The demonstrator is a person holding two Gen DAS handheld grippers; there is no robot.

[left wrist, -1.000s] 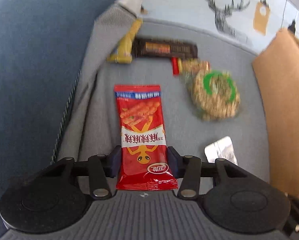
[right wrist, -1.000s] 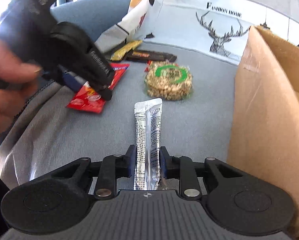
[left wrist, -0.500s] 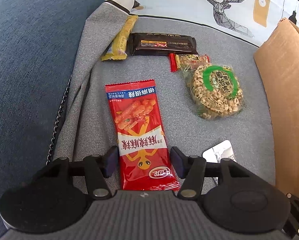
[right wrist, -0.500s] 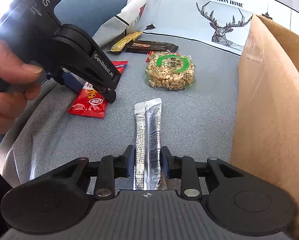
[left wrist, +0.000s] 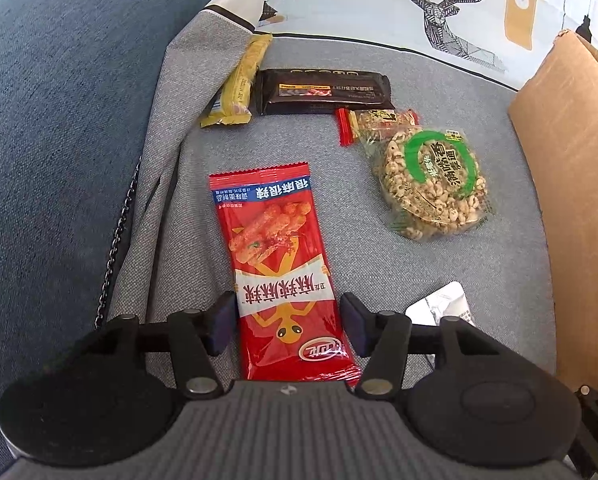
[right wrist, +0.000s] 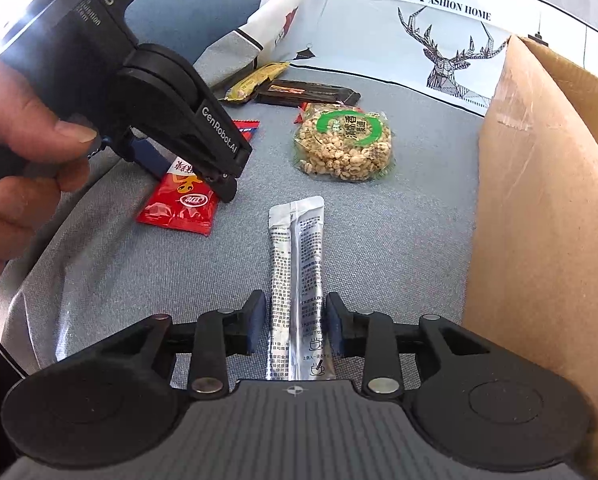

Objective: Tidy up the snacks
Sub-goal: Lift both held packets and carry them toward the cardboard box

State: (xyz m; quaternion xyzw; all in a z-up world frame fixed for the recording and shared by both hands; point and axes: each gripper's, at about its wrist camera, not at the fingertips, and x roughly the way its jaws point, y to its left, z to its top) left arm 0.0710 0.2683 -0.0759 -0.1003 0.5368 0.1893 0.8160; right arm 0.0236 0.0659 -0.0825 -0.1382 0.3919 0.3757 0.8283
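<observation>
A red snack packet (left wrist: 275,248) lies flat on the grey cloth. My left gripper (left wrist: 286,312) straddles its near end; the jaws are closing, with a thin gap at each pad, so the gripper is open. The right wrist view shows that gripper (right wrist: 187,176) in a person's hand (right wrist: 19,120) over the same red packet (right wrist: 179,208). My right gripper (right wrist: 295,320) straddles a silver stick sachet (right wrist: 297,248) lying on the cloth, with its pads just clear of the sachet's edges. A corner of the sachet (left wrist: 443,308) shows in the left wrist view.
A cardboard box (right wrist: 539,220) stands along the right side. Further back lie a round puffed-grain cake packet (left wrist: 431,184), a small peanut candy (left wrist: 379,120), a dark bar (left wrist: 323,92) and a yellow bar (left wrist: 239,84). A blue sofa cushion (left wrist: 59,120) rises on the left.
The left pads pressed the red packet a second ago and have since spread off it. The right pads gripped the silver sachet and have parted slightly. Neither hand has shifted.
</observation>
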